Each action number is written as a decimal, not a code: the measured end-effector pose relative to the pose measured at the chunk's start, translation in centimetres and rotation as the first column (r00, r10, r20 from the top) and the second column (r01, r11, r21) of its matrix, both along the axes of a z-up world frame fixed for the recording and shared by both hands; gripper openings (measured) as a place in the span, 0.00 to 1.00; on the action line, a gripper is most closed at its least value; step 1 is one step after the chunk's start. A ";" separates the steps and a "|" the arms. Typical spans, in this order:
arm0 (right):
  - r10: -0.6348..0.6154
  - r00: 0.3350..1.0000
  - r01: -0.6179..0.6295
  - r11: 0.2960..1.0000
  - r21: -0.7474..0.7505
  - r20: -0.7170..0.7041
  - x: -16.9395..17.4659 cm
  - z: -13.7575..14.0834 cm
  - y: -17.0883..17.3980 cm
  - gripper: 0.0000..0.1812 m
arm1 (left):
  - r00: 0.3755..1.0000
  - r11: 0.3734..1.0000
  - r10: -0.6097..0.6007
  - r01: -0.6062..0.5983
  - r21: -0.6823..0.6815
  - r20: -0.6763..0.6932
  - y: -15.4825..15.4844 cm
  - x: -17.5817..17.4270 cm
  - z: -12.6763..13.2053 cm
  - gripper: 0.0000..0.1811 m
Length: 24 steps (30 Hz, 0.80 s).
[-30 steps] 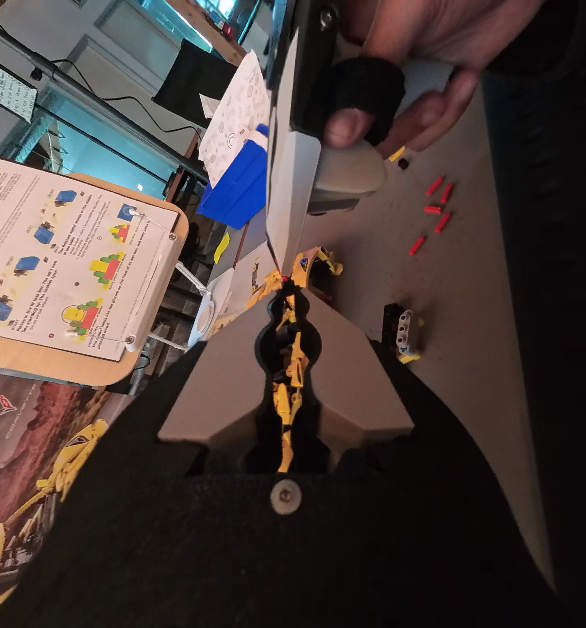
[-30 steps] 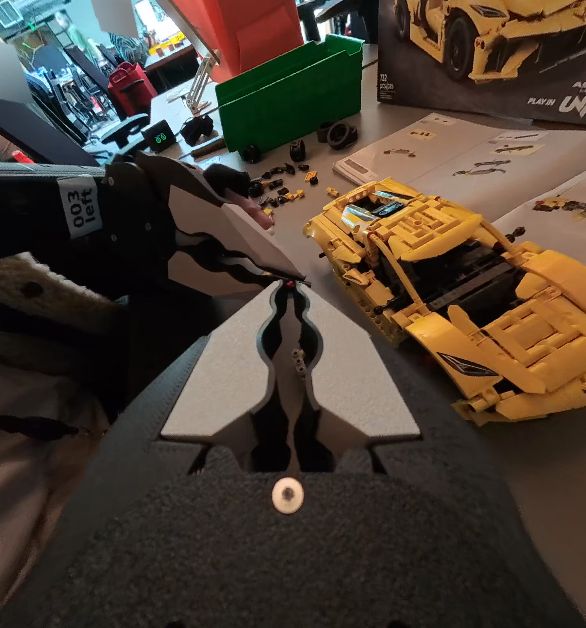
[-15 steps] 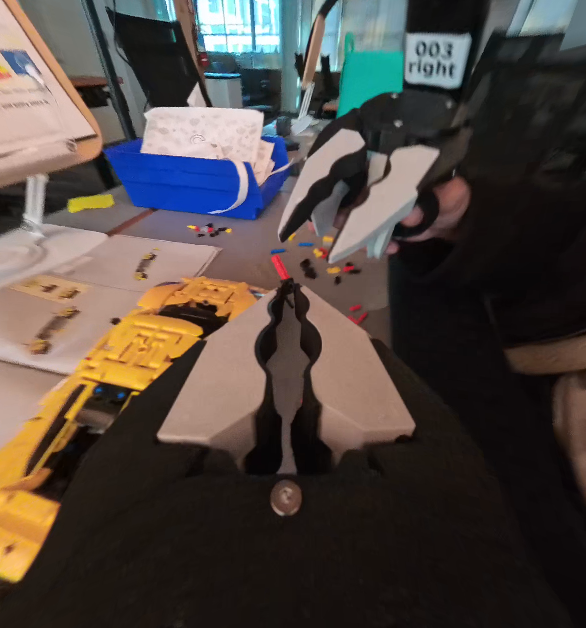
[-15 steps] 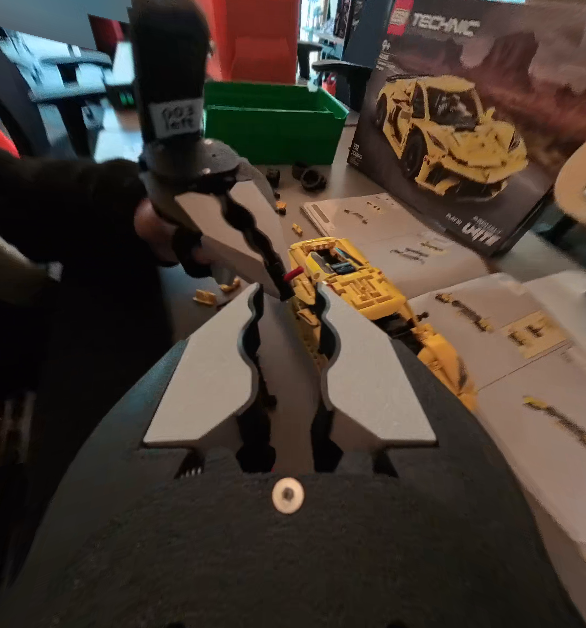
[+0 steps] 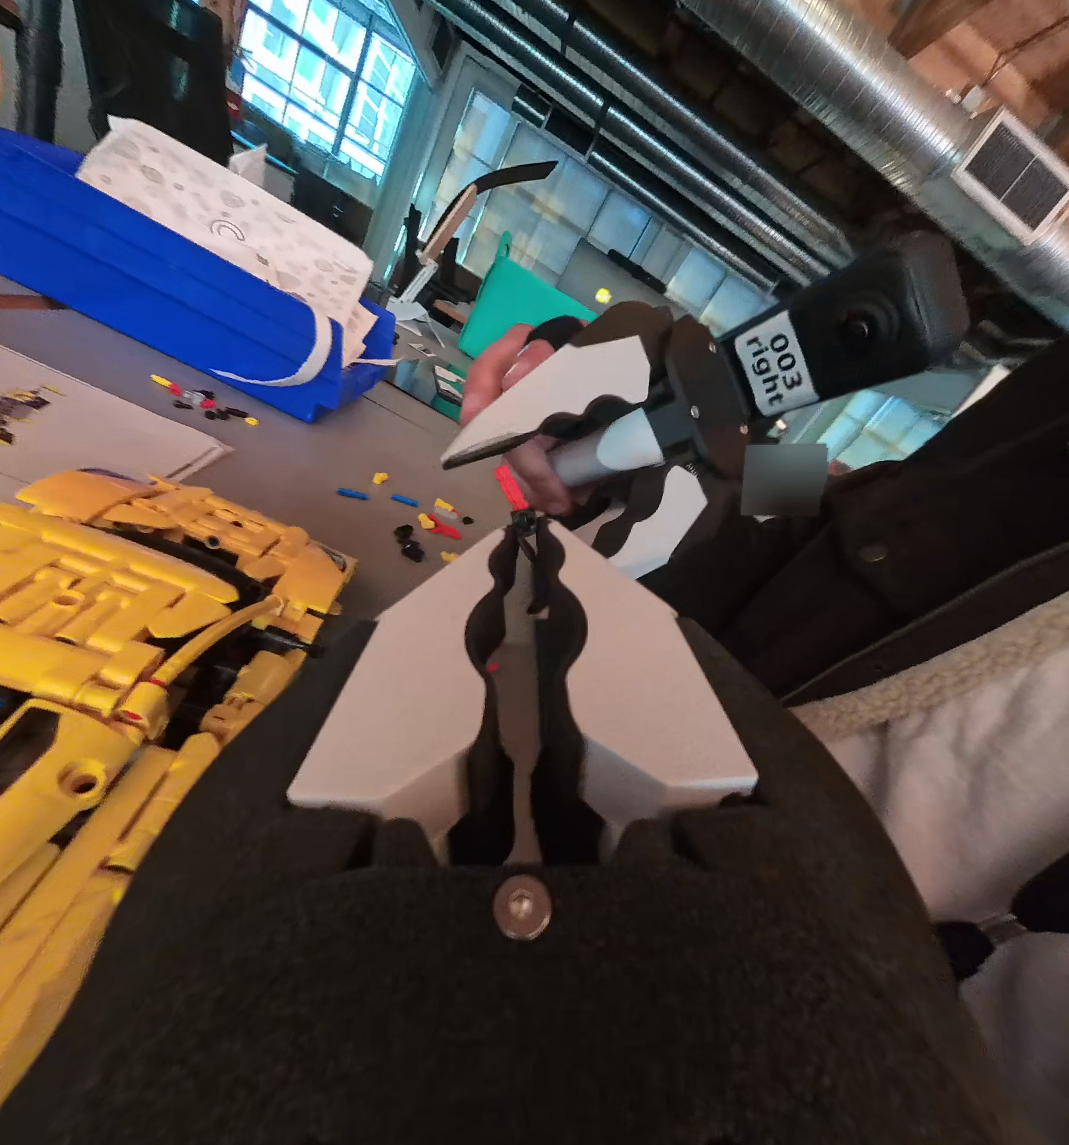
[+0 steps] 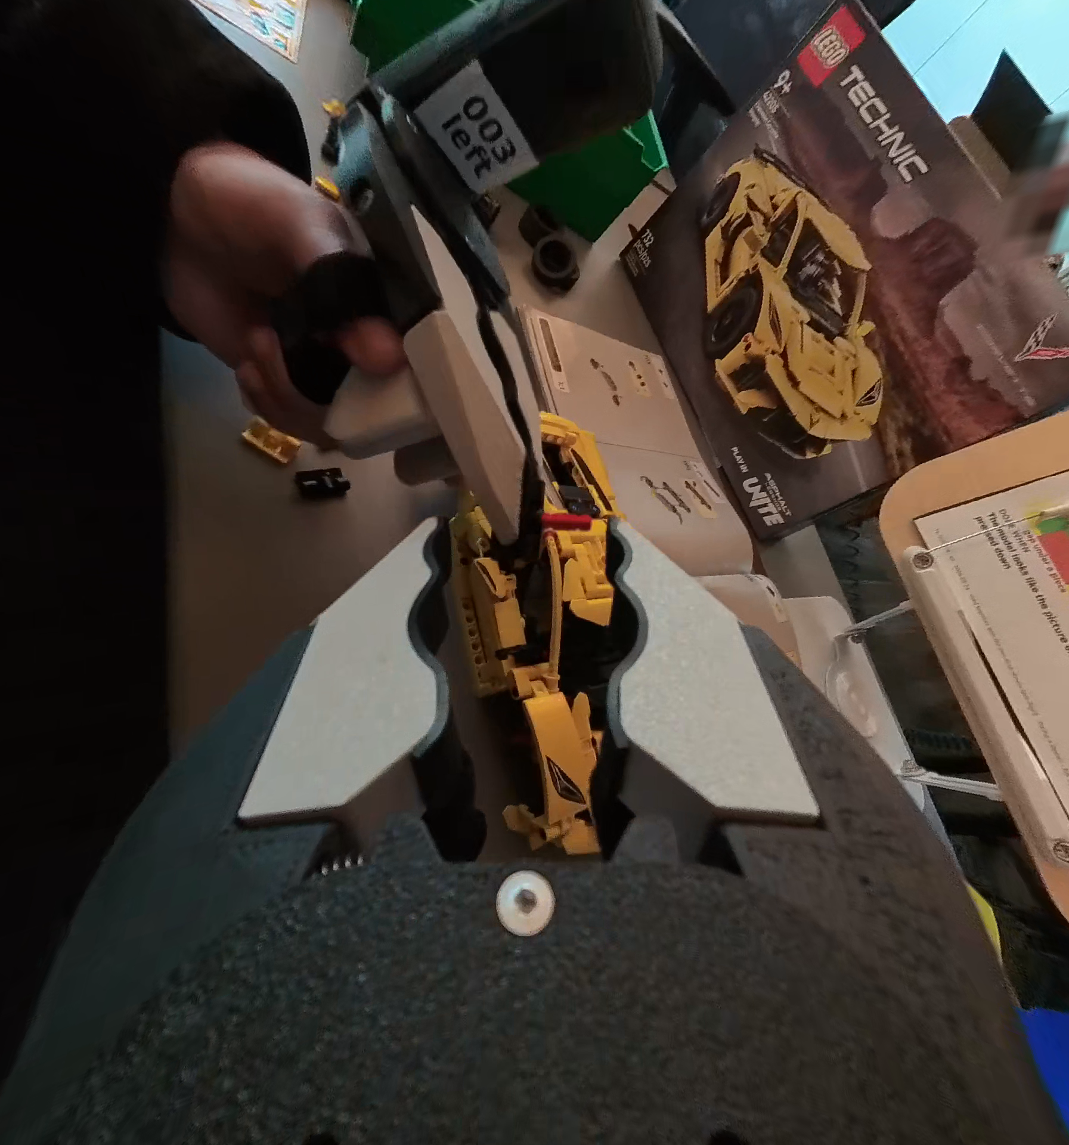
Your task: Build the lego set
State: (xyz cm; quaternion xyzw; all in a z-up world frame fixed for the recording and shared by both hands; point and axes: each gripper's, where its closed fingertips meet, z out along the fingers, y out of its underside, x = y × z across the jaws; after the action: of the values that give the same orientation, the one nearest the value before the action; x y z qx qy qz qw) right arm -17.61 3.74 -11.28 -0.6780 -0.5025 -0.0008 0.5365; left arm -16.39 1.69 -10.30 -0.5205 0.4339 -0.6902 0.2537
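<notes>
While my left gripper point(image 5: 522, 533) pinches the red axle pin point(image 5: 509, 487) by one tip, it could twist loose. My right gripper point(image 6: 522, 526) gapes empty at twelve o'clock above the yellow car point(image 6: 541, 669), where a dropped pin might vanish.

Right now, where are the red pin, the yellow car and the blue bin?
red pin point(image 5: 509, 487), left wrist view, mid-shaft.
yellow car point(image 5: 92, 595), left wrist view, top panel.
blue bin point(image 5: 147, 285), left wrist view, front wall.
</notes>
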 end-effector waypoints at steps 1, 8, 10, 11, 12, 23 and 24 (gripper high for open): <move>0.000 1.000 0.000 1.000 0.004 -0.008 -0.1 0.1 0.0 0.27 | 1.000 0.999 -0.017 0.017 -0.029 0.001 -0.1 0.0 0.0 0.03; -0.012 1.000 0.011 0.999 0.035 0.028 0.1 0.0 0.1 0.17 | 0.998 0.991 -0.061 0.062 -0.121 0.012 -0.2 -0.1 0.0 0.03; -0.010 0.999 0.009 1.000 0.024 0.039 0.1 -0.1 0.1 0.17 | 0.998 0.991 -0.060 0.060 -0.119 0.006 -0.3 0.0 -0.1 0.03; -0.009 0.999 0.008 1.000 0.023 0.042 0.1 -0.1 0.1 0.17 | 0.998 0.991 -0.058 0.058 -0.120 0.006 -0.2 0.0 -0.1 0.03; -0.010 0.999 0.009 1.000 0.016 0.051 0.2 -0.1 0.1 0.17 | 0.998 0.991 -0.055 0.055 -0.119 0.003 -0.2 0.0 -0.2 0.03; -0.047 0.978 0.020 0.991 0.132 0.202 0.4 -0.5 0.7 0.16 | 0.998 0.980 -0.053 0.047 -0.194 -0.028 0.3 0.0 -0.9 0.03; -0.040 0.979 0.012 0.990 0.141 0.199 0.4 -0.5 0.6 0.16 | 0.998 0.979 -0.060 0.053 -0.199 -0.029 0.3 0.0 -0.9 0.03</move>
State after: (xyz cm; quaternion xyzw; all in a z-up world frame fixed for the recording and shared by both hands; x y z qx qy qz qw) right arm -17.20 4.35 -11.73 -0.6419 -0.5441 -0.1114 0.5287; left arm -16.37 1.95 -11.18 -0.5426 0.3817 -0.7279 0.1734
